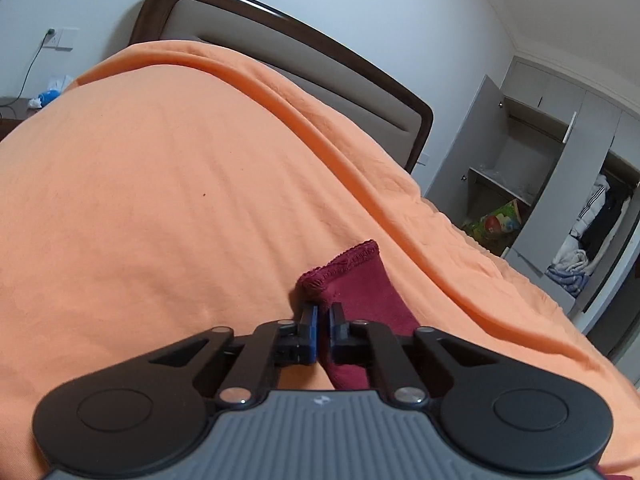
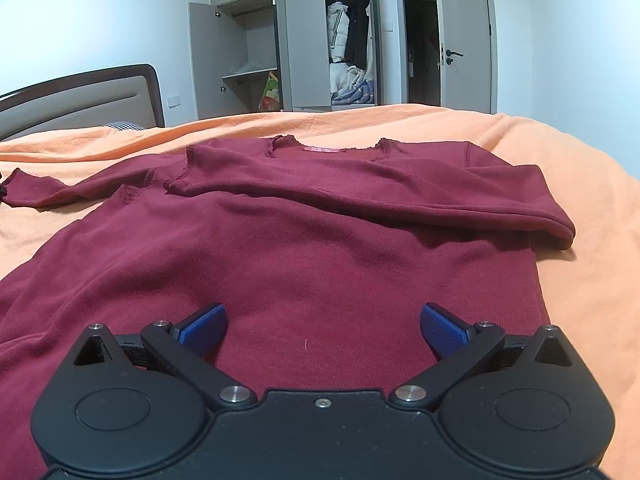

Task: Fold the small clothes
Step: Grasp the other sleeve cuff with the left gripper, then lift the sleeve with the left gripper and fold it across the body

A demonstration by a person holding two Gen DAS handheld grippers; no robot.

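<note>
Left wrist view: left gripper [image 1: 323, 312] pinched closed on the cuff of a dark red knit long-sleeved shirt [image 1: 360, 284], low over a wrinkled orange cotton bedsheet [image 1: 160, 208]. Far behind, a dark wooden headboard with a beige padded panel [image 1: 280, 46]; far right, an open grey wardrobe [image 1: 532, 148].

Right wrist view: right gripper [image 2: 323, 320] spread wide, gripping nothing, above the shirt's body. Right sleeve folded leftward across the chest. Beyond, a half-open white door [image 2: 466, 36].
</note>
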